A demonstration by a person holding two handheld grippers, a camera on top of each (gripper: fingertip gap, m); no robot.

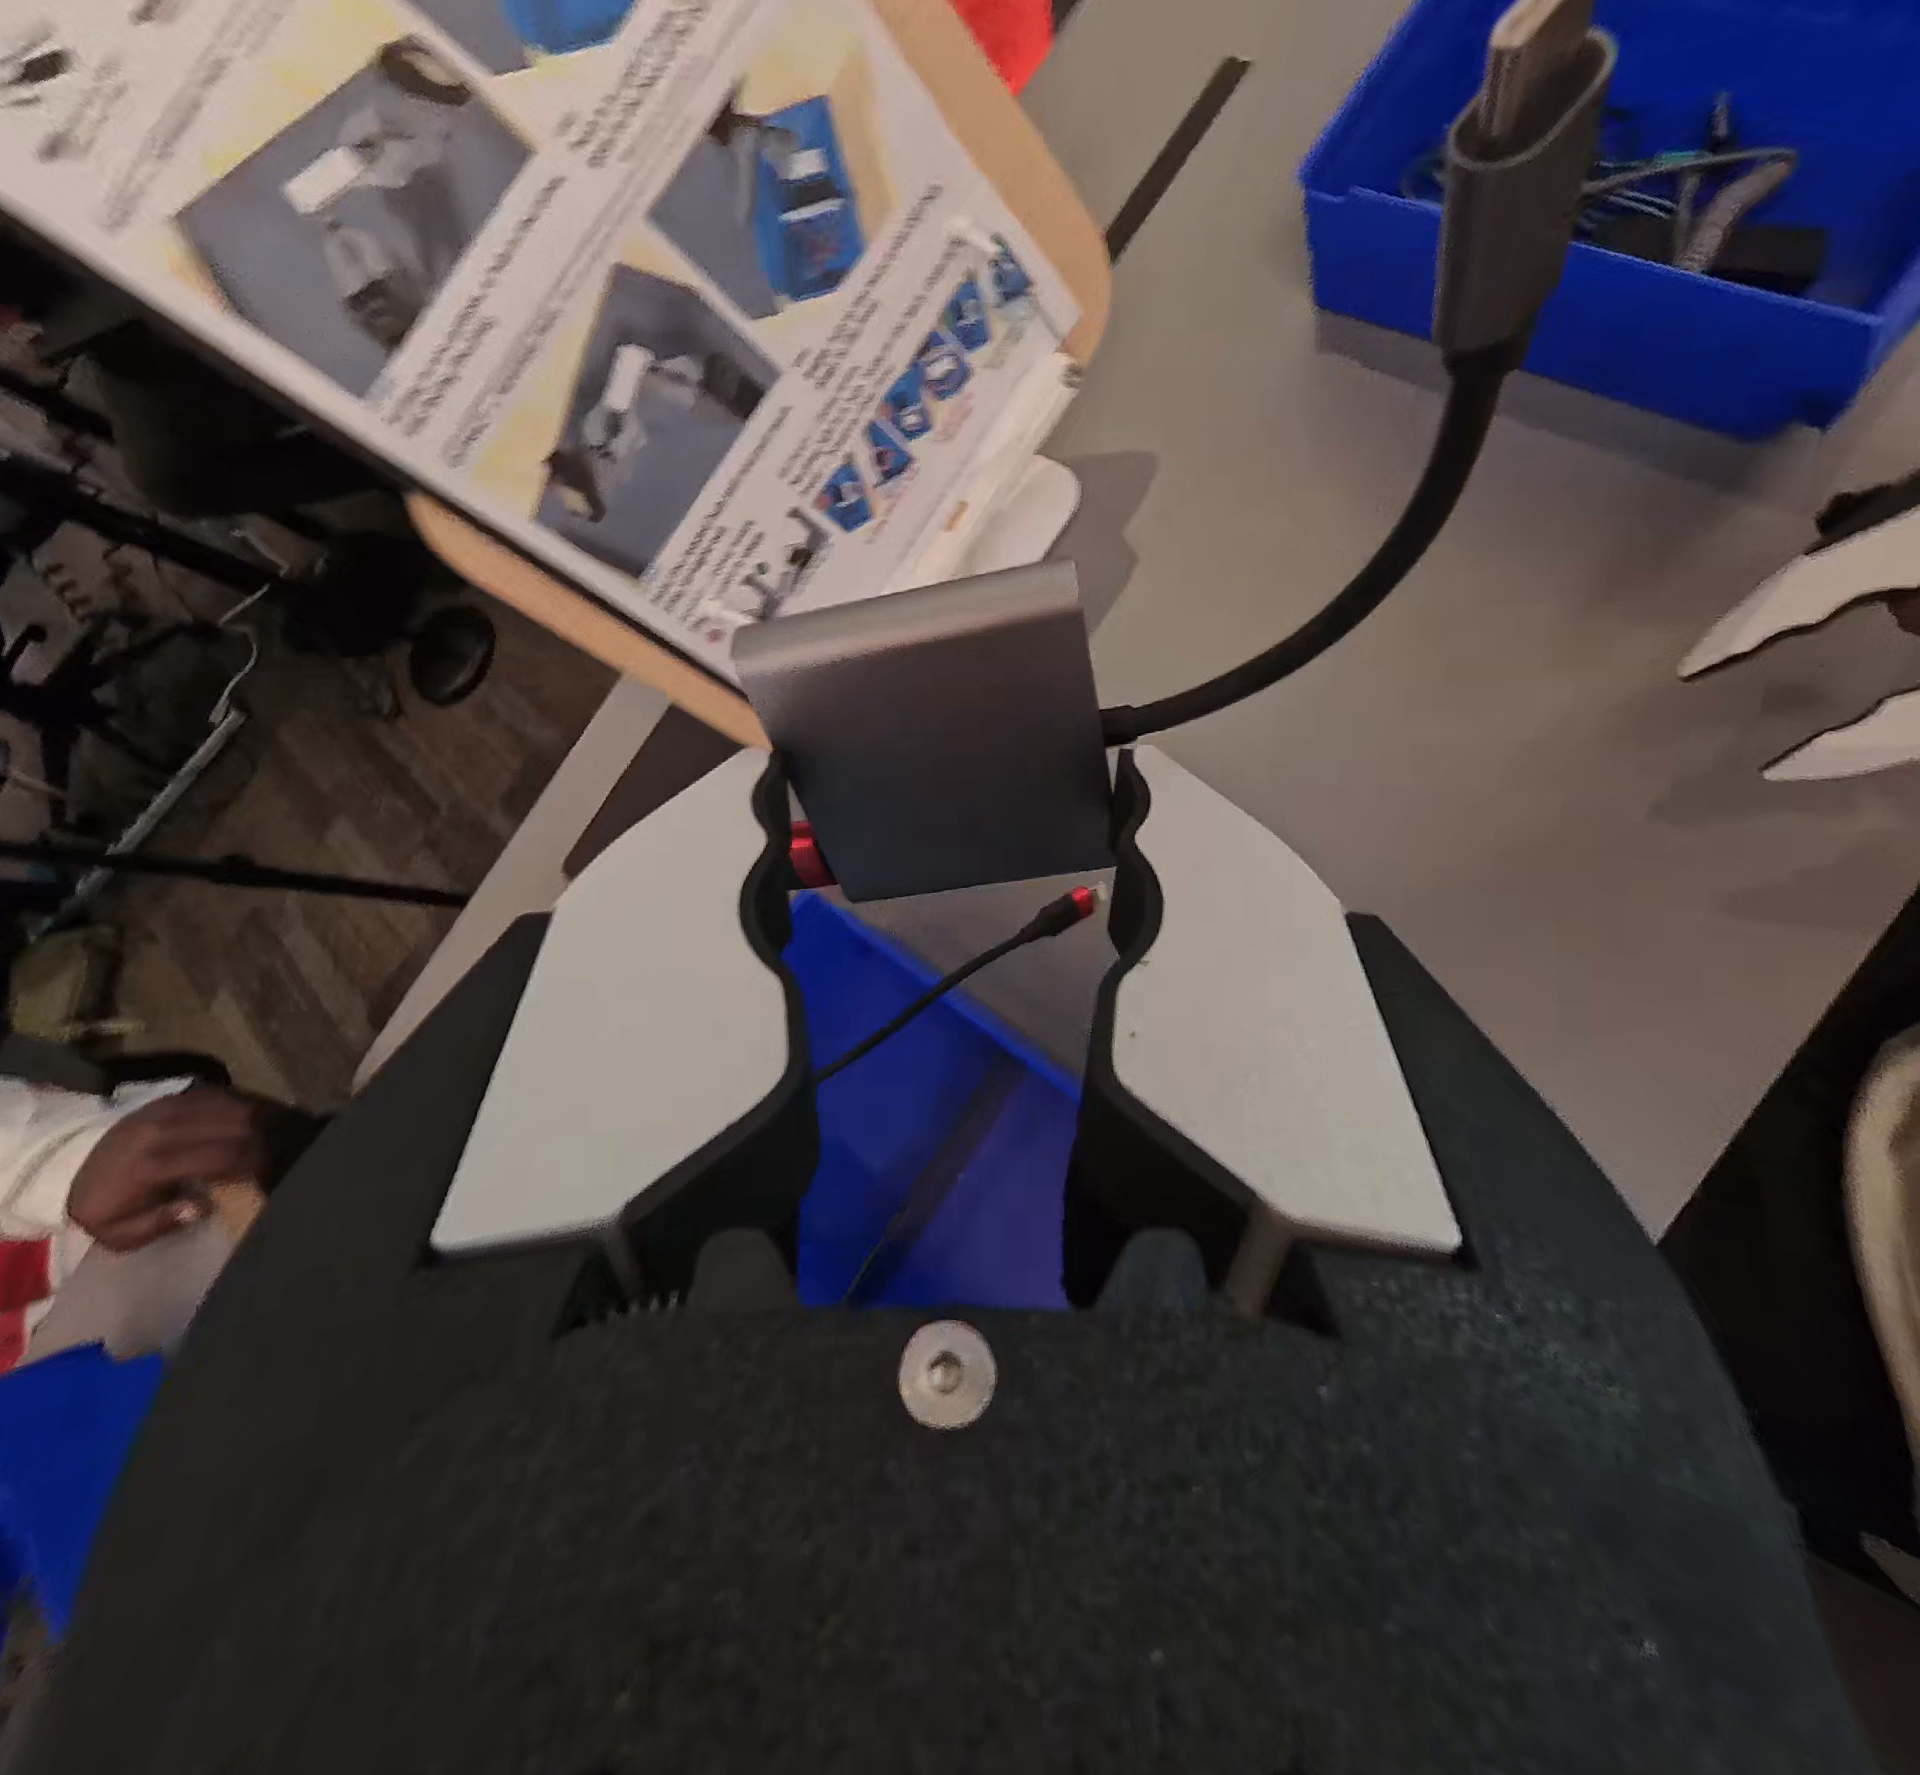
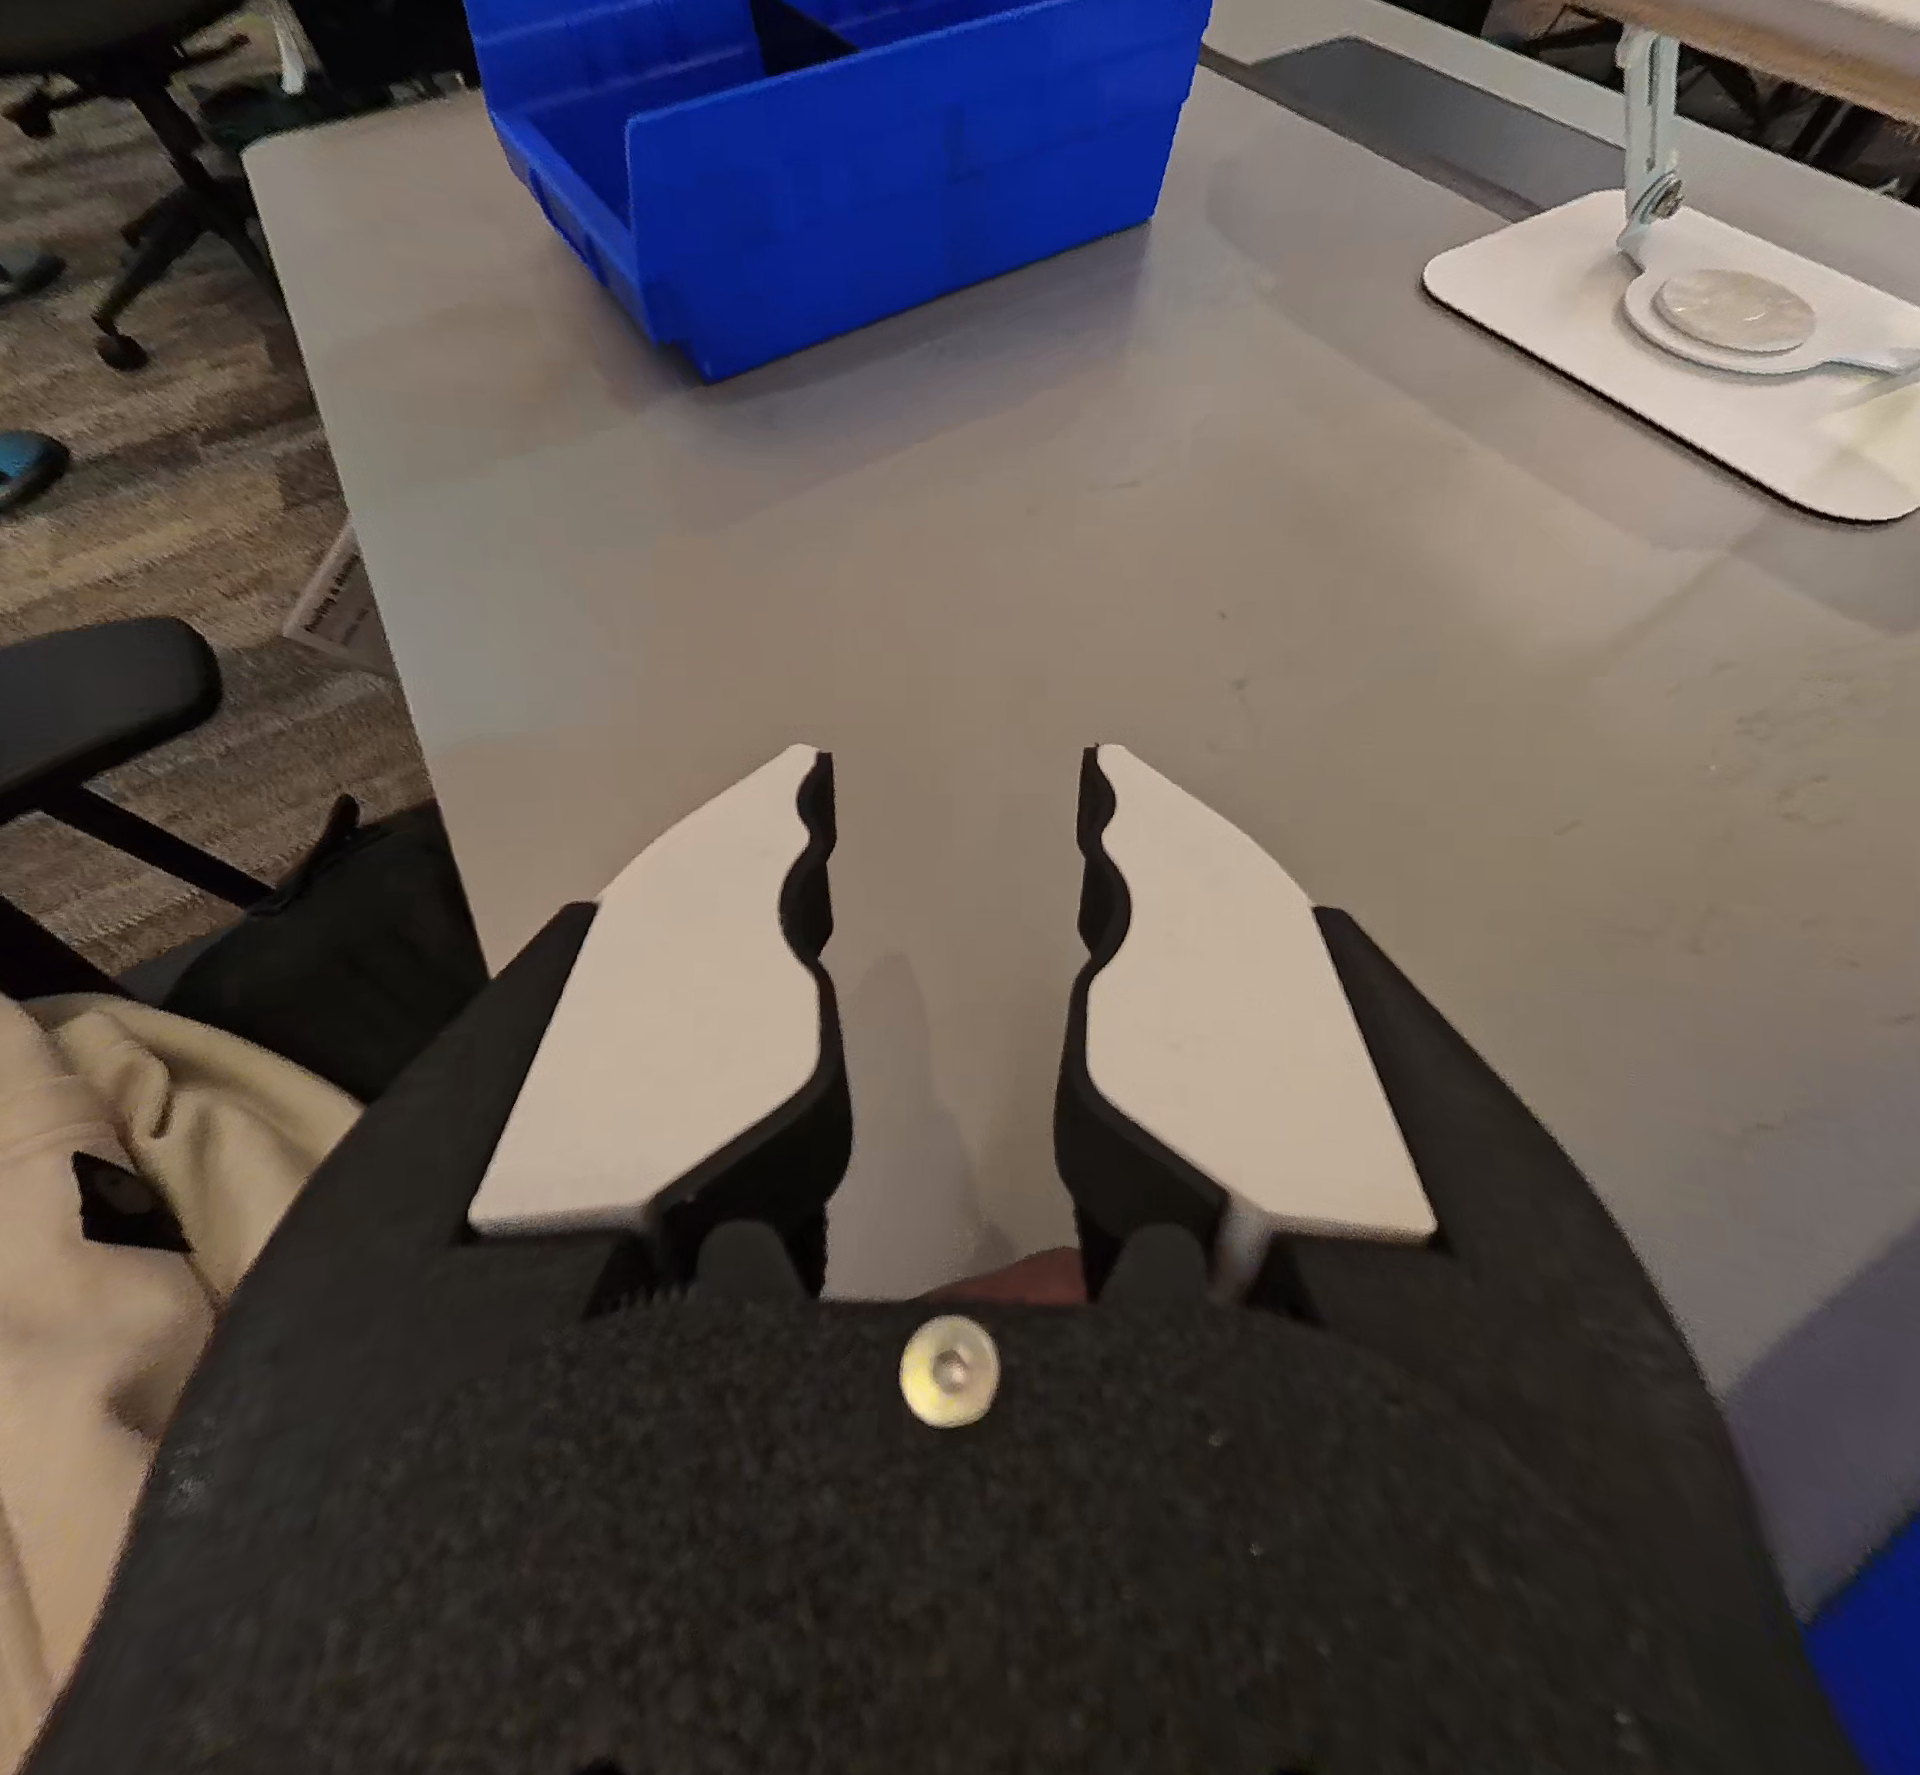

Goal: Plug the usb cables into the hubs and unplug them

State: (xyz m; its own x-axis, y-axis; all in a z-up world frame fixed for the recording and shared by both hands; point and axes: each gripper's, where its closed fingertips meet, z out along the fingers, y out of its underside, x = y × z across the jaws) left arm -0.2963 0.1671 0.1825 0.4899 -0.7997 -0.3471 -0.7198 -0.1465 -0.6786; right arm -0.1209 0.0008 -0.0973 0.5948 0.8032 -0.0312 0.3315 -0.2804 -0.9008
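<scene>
So the left gripper (image 1: 951, 769) is clamped on a grey usb hub (image 1: 925, 738), held up in the air above the grey table (image 1: 1455, 686). The hub's short black cable (image 1: 1382, 562) curls up toward a blue bin (image 1: 1558, 312) on that table. A thin red-tipped cable (image 1: 997, 946) dangles under the hub. The right gripper (image 2: 956, 759) hangs over the table with its fingers apart, gripping nothing, facing another blue bin (image 2: 883, 198).

Grey table (image 2: 1039, 582) carries a blue bin (image 2: 883, 198) and a white stand base (image 2: 1558, 354)
</scene>
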